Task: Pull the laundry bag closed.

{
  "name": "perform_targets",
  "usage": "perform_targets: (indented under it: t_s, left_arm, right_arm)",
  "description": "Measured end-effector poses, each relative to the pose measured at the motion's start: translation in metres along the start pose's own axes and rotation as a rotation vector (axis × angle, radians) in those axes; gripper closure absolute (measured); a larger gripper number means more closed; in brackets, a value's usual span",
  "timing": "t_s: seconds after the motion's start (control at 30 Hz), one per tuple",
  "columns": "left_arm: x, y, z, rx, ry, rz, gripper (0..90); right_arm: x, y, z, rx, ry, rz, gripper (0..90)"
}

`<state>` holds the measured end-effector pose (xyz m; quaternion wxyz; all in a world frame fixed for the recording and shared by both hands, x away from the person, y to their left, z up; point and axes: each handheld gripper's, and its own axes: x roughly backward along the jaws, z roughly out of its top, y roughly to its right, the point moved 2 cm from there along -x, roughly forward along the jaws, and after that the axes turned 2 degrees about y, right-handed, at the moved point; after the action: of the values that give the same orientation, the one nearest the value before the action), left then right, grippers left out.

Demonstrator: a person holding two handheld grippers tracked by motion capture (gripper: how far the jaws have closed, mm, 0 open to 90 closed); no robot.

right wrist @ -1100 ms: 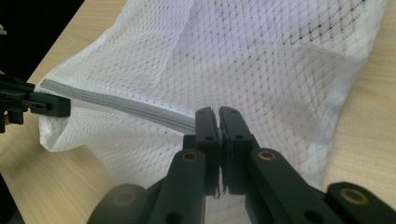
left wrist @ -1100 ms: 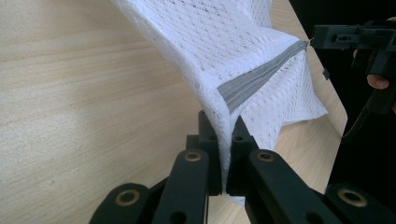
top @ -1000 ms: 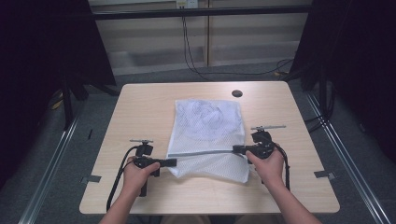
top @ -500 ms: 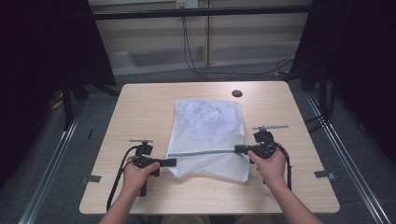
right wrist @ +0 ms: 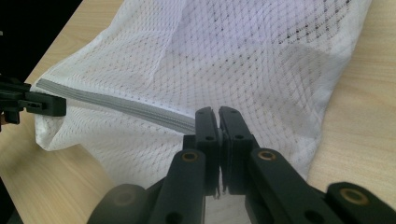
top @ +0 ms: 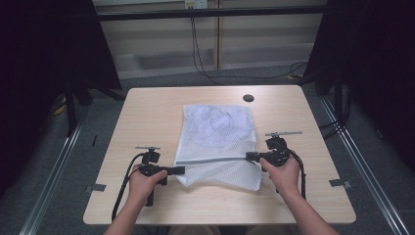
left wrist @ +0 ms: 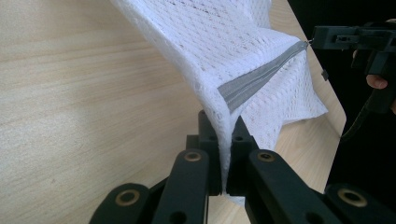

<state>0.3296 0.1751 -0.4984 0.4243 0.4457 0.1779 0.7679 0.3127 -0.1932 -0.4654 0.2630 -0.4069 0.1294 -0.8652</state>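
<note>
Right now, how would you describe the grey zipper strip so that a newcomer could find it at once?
Look at the light wooden table, then at the white mesh laundry bag lying in its middle. Near the bag's front end, the grey zipper strip runs straight across, stretched between the left gripper and the right gripper; it is the bag's one solid grey line.

High view looks down from afar; both gripper views sit close, sharing the mesh bag
</note>
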Motion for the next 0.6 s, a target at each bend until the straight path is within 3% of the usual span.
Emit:
perform_targets:
  t_s: [0.6]
  left_arm:
    - [0.0047, -0.0004, -0.0015, 0.006, 0.008, 0.003, 88.6]
  right_arm:
    - [0.0075, 0.0062, -0.0005, -0.007, 0.008, -0.010, 87.0]
